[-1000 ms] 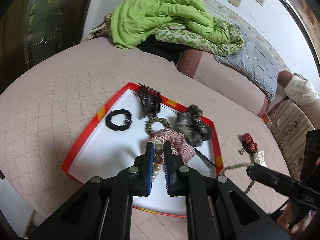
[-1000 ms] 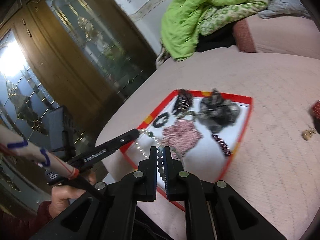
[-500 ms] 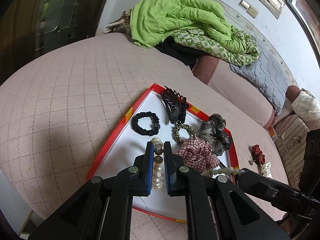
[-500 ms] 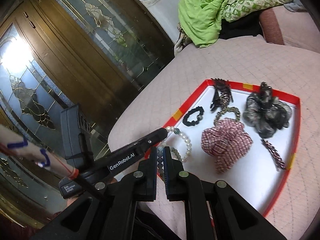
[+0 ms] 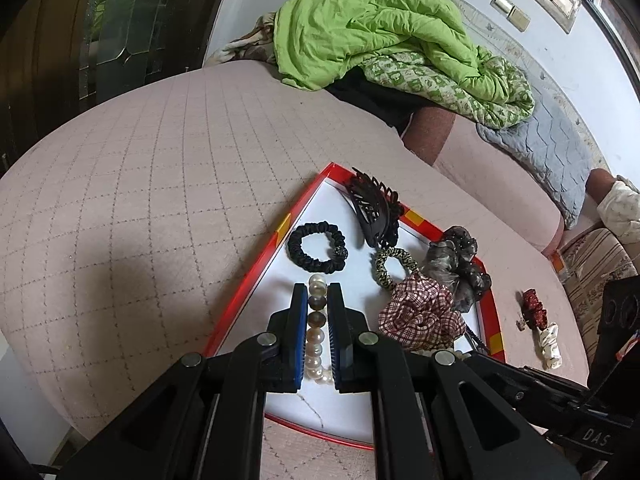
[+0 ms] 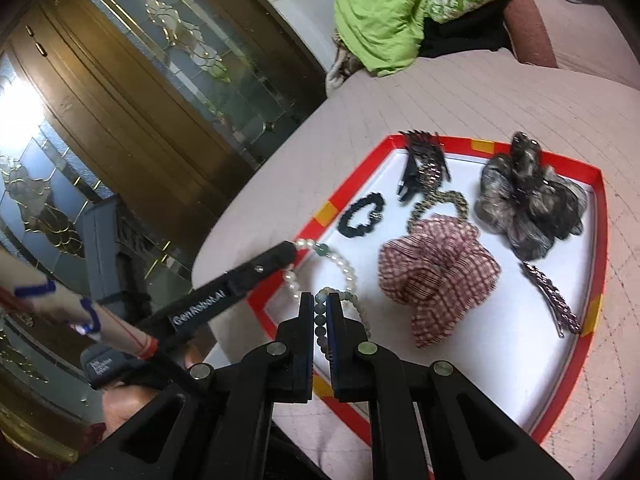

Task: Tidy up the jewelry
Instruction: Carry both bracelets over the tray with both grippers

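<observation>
Red-rimmed tray [image 6: 596, 216], pearl necklace [image 6: 344, 268] clamped near its left edge

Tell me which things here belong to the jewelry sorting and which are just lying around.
Part of the job:
- bead necklace, pinched by left gripper and right gripper
- red-rimmed tray
- in it: black scrunchie, claw clip, checked scrunchie, grey scrunchie
- red clip on the bed outside the tray

Lying about:
- green quilt
- grey pillow
</observation>
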